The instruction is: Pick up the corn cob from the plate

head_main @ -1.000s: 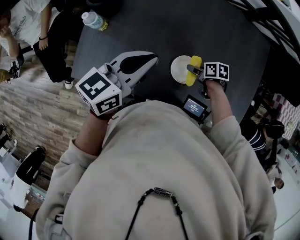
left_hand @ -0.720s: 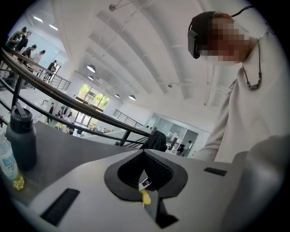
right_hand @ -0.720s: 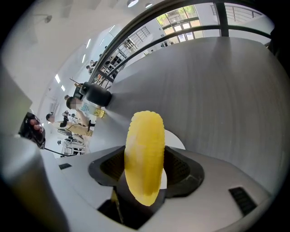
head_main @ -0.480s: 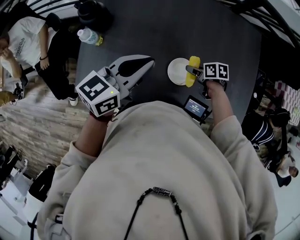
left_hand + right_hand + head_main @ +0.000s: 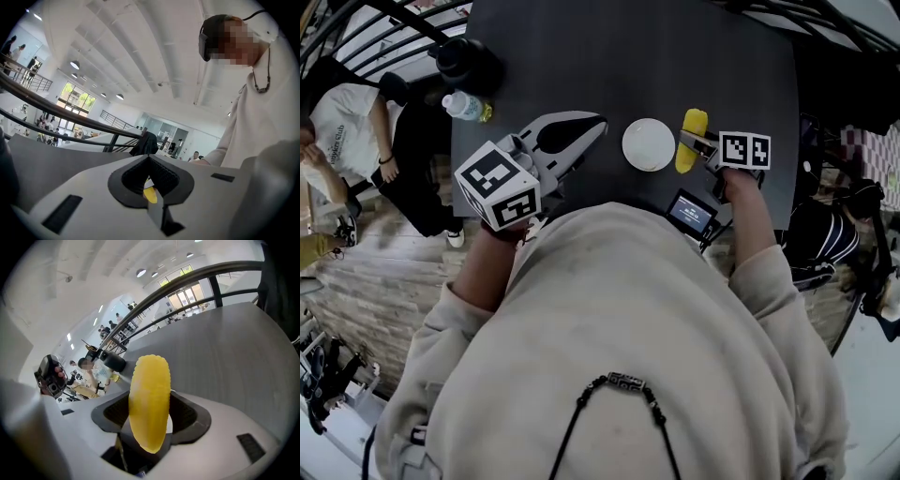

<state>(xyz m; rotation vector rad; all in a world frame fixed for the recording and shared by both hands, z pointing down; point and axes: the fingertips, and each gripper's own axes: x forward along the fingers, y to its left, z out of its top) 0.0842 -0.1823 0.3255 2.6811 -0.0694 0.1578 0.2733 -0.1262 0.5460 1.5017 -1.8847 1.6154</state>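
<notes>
Near side of the counter: small screen, just beside the right forearm. Right tool is clamped on the corn cob crosswise at about mid-length, probably to keep it balanced. Its jaws are spread wide to take the cob's girth. Cob sits just right of the plate and looks clear of it. Plate is bare. Left tool is left of the plate, jaws closed together on nothing, seemingly parked out of the way. Far left: water bottle.
</notes>
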